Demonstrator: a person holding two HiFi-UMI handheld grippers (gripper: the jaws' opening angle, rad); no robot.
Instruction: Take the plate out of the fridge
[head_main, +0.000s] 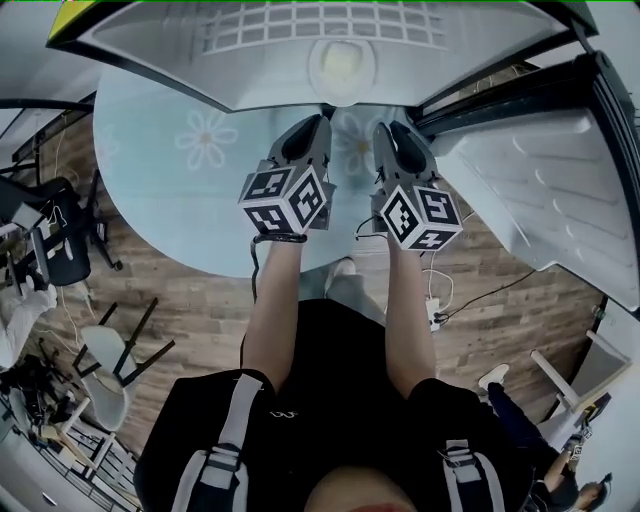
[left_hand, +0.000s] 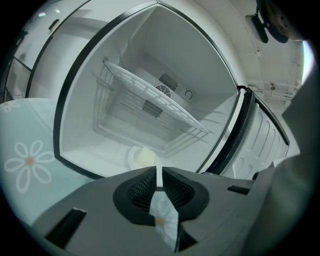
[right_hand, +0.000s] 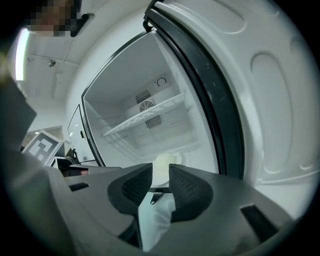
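Observation:
A small pale plate lies on the floor of the open white fridge, under a wire shelf. Both gripper views look straight at the plate, just beyond the jaw tips. My left gripper hovers over the table in front of the fridge mouth; in its own view the left gripper shows only a thin slit between the jaws, with nothing in it. Beside it, my right gripper is open wider and also holds nothing.
The fridge stands on a round table with a pale floral cloth. Its door hangs open at the right, close to my right gripper. Chairs stand on the wooden floor at the left, and a cable lies at the right.

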